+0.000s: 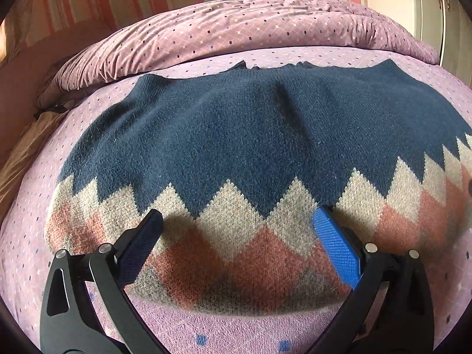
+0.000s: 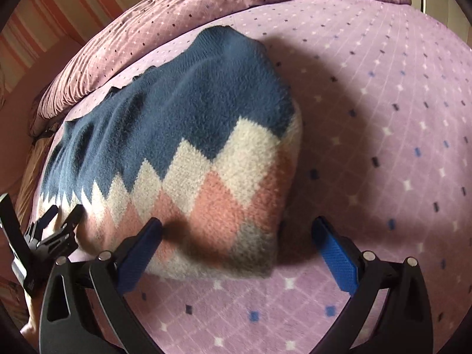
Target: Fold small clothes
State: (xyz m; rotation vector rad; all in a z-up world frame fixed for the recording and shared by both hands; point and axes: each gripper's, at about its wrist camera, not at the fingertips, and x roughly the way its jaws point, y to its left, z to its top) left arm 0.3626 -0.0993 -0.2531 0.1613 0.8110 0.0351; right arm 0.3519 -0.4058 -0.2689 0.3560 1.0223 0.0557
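Observation:
A small knitted sweater (image 1: pixel 250 135), navy on top with a grey and salmon diamond band at the near edge, lies spread flat on the lilac bedspread (image 1: pixel 236 333). My left gripper (image 1: pixel 237 218) is open, its fingers over the sweater's near band. In the right wrist view the sweater (image 2: pixel 188 135) fills the left half, and my right gripper (image 2: pixel 237 227) is open, straddling the sweater's near right corner. The left gripper (image 2: pixel 63 215) shows at that view's left edge, on the sweater's near edge.
A rolled purple duvet (image 1: pixel 250 26) lies along the far side of the bed. A striped wall stands behind it, and a white door (image 1: pixel 427 6) at the far right. Bare bedspread (image 2: pixel 383 118) stretches to the right of the sweater.

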